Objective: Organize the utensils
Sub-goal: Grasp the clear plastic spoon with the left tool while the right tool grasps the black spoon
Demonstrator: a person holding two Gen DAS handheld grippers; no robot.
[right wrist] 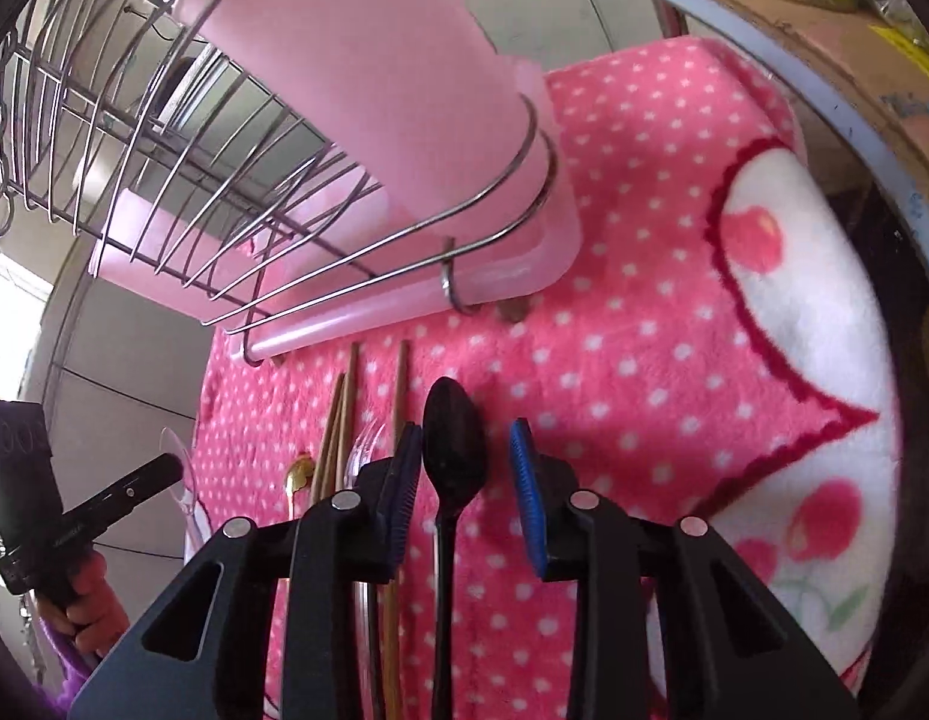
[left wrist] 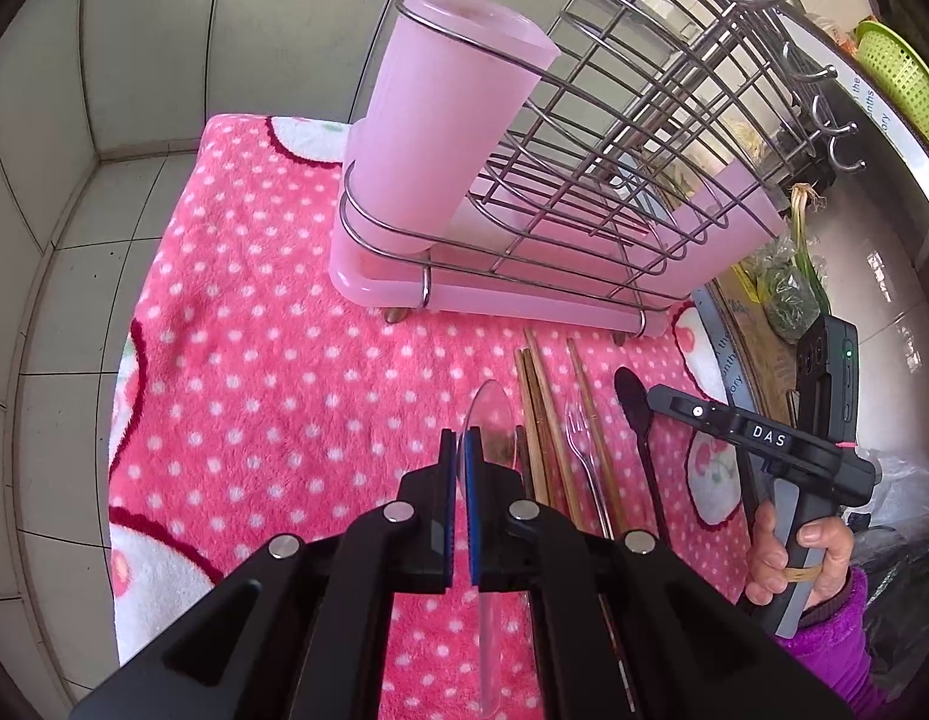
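The left gripper (left wrist: 460,480) is clamped on a clear plastic spoon (left wrist: 491,426): the blue pads (left wrist: 473,516) press against the spoon just below its bowl, the bowl projects forward past the fingertips, and the handle runs back under the gripper body. The spoon is raised above the pink polka-dot towel (left wrist: 254,360). The right gripper (right wrist: 464,480) has its jaws apart, with a black spoon (right wrist: 452,450) lying between the fingers on the towel; neither pad touches it. Left of the black spoon lie wooden chopsticks (right wrist: 344,420), a clear plastic fork (left wrist: 578,438) and a gold-coloured spoon (right wrist: 299,474), all roughly parallel, with their tips pointing at the rack. A wire dish rack (left wrist: 614,138) on a pink drip tray (left wrist: 524,294) stands on the towel beyond the utensils. A pink utensil cup (left wrist: 446,120) sits upright in the wire ring at the rack's end, its opening facing up. In the left wrist view the person's right hand (left wrist: 794,558) grips the handle of the right gripper to the right of the utensil row
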